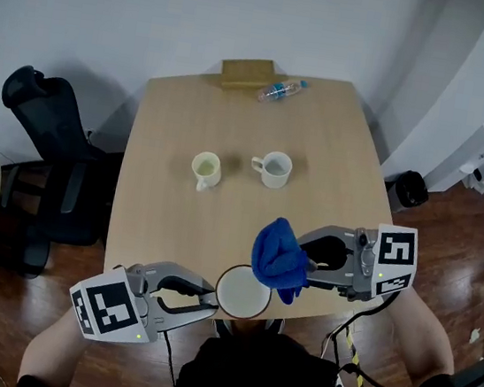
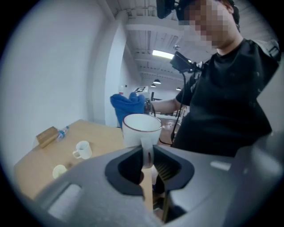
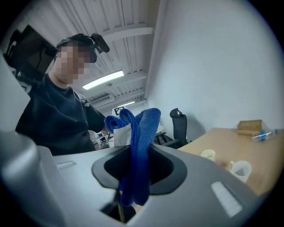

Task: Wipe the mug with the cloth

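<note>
Your left gripper [image 1: 207,303] clamps the white ceramic mug [image 1: 242,293] by its handle, raised at the pale wooden table's [image 1: 234,124] six-o'clock edge. Your right gripper [image 1: 310,265] pinches the bunched blue cloth [image 1: 278,254] at the mug's one o'clock, poised to wipe.

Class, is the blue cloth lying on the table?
No, the right gripper holds the blue cloth in its jaws, off the table.

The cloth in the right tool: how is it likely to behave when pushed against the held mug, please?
Probably floppy: the cloth bunches in loose folds at the right tool. Its fuzzy pile suggests it would grip rather than slide. It looks light, so it should mould round the held mug.
</note>
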